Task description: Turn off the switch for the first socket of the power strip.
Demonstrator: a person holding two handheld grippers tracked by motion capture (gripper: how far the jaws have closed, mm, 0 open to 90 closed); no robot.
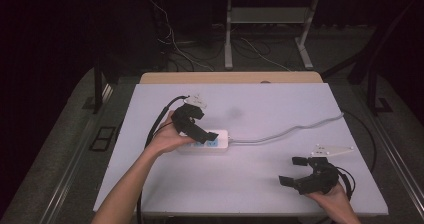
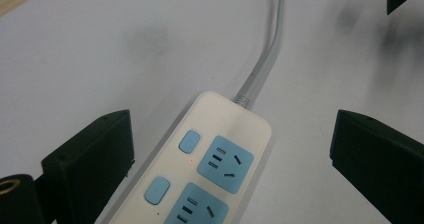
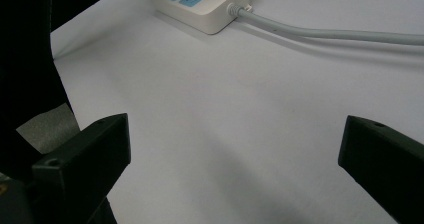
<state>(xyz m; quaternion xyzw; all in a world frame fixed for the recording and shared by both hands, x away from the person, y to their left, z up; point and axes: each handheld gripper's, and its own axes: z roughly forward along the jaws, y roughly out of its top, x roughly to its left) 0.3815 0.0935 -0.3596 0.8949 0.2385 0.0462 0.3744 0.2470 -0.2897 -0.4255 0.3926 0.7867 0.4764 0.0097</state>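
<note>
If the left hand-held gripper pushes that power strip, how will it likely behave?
The power strip lies flat and low, so it should slide rather than tip. Its smooth plastic casing may slip between the jaws. The grey cable curving away looks fairly stiff and will probably drag or swing it.

Dim, dark surroundings — soft shadows, slightly blurred, faint purple cast.

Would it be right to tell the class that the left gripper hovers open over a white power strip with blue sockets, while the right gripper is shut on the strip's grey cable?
Not quite. The right gripper is open over bare table, away from the grey cable, as the right gripper view shows. The left gripper does hover open over the white power strip.
</note>
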